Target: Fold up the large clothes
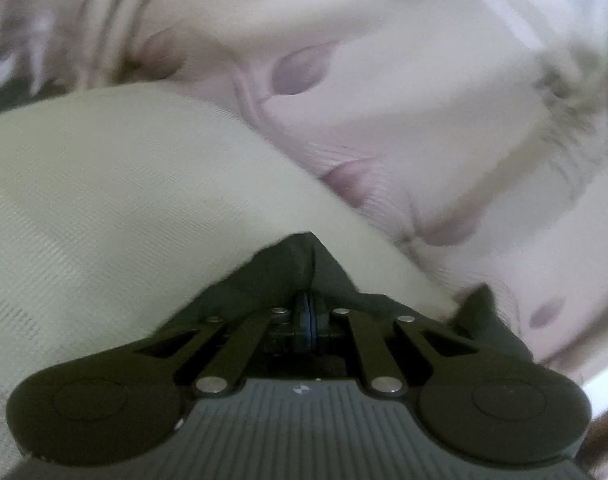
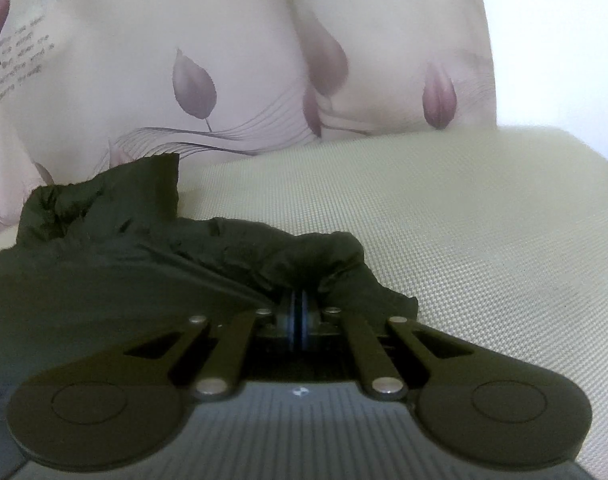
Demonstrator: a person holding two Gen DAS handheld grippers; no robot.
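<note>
The left hand-held gripper [image 1: 308, 312] had its fingers pressed together on a pinch of dark garment [image 1: 304, 264], the cloth bunching up into a peak just ahead of the blue pads and spilling a little to the right side of the linkage. The right hand-held gripper [image 2: 299, 316] was likewise clamped tight on the dark garment [image 2: 151, 240], which in that view trailed away to the left in a crumpled, ridged band with one loose corner standing up near the patterned cloth. Beyond both grippers the garment lay on a pale woven mat [image 2: 464, 240] whose weave showed clearly on the right wrist view; on the left wrist view the same pale mat [image 1: 123, 184] filled the left half of the picture. Past the mat lay a pink sheet printed with purple leaves [image 2: 195, 84], rumpled into folds on the left wrist view [image 1: 384, 100], which suggested a bed or similar soft surface rather than a tabletop. As to progress, the garment looked gathered and wrinkled, not laid flat, and no neat folded edge could be seen; most of its body was out of view. My judgement was that the fold was at an early stage, with both edges gripped and the spreading, folding over and smoothing all left to do.
</note>
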